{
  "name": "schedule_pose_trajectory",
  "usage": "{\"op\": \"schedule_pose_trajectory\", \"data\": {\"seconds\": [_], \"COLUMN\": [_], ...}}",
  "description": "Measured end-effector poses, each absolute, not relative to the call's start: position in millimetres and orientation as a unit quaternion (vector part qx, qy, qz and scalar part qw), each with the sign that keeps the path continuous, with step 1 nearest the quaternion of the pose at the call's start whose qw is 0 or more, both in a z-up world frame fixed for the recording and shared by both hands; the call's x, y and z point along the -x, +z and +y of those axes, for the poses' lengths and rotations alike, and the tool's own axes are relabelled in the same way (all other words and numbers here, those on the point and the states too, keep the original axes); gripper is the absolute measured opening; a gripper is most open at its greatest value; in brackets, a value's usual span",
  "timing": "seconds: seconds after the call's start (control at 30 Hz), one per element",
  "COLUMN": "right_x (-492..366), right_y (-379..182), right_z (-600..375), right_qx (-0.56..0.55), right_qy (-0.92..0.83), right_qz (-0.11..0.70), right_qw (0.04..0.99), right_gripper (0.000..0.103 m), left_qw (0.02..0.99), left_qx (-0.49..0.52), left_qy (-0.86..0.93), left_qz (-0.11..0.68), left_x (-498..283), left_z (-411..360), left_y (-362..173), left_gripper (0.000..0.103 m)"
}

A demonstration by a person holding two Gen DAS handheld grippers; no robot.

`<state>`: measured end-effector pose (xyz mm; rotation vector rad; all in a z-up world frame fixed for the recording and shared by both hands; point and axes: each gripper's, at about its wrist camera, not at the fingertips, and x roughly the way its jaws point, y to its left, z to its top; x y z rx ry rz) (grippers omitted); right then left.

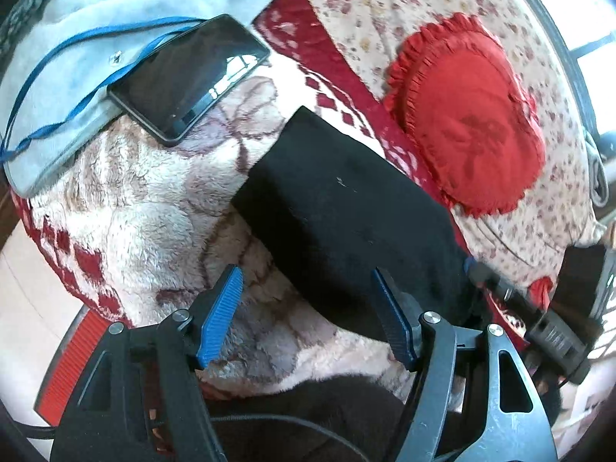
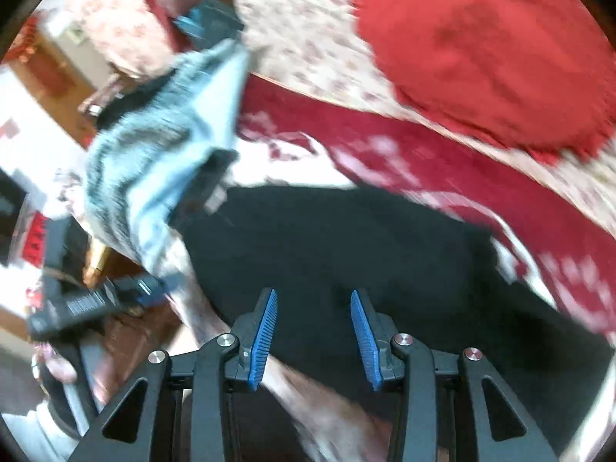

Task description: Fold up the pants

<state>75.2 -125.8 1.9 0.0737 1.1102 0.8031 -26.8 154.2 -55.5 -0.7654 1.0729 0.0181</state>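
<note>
On the bed, surface: plush blanket, cream with a dark red pattern.
Pants: black, lying on the blanket as a compact folded block with straight edges, beside the red cushion.
Progress: judged largely folded; any last fold or tidying cannot be confirmed.
Left gripper: jaws wide apart, nothing between the pads.
Right gripper: jaws moderately apart over the pants, no cloth pinched.
Phone: on grey garment, apart from the pants.
</note>
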Motion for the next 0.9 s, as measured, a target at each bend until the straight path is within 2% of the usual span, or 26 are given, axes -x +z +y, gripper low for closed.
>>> {"op": "schedule_pose_trajectory", "data": {"seconds": [0.13,0.3,0.5,0.6,0.67,0.7,0.73,0.8,0.9], "right_x": [-100,-121,-141,-144,-148,-151,-150,-146,-134], "right_y": [3,-4,-42,-60,-59,-58,-55,-43,-14], "right_z": [-68,7,51,54,45,39,34,21,-2], "right_qx": [-0.012,0.089,0.158,0.159,0.116,0.092,0.079,0.058,0.038], "right_qy": [0.409,0.448,0.483,0.475,0.471,0.471,0.473,0.477,0.477], "right_qz": [0.496,0.475,0.508,0.519,0.52,0.524,0.521,0.51,0.483], "right_qw": [0.766,0.752,0.695,0.693,0.703,0.704,0.706,0.714,0.734], "right_gripper": [0.043,0.044,0.047,0.046,0.035,0.027,0.021,0.015,0.014], "left_qw": [0.789,0.785,0.784,0.789,0.799,0.803,0.806,0.823,0.854], "left_qx": [0.355,0.361,0.386,0.377,0.366,0.352,0.343,0.326,0.29], "left_qy": [0.02,0.02,0.012,0.016,0.014,0.014,0.013,-0.002,-0.035], "left_qz": [0.501,0.503,0.486,0.485,0.476,0.481,0.483,0.465,0.432], "left_x": [22,15,8,4,4,2,0,2,8], "left_z": [153,149,149,144,143,141,140,136,116], "left_y": [-66,-76,-80,-78,-74,-71,-68,-53,-18], "left_gripper": [0.069,0.07,0.09,0.091,0.059,0.032,0.025,0.018,0.017]}}
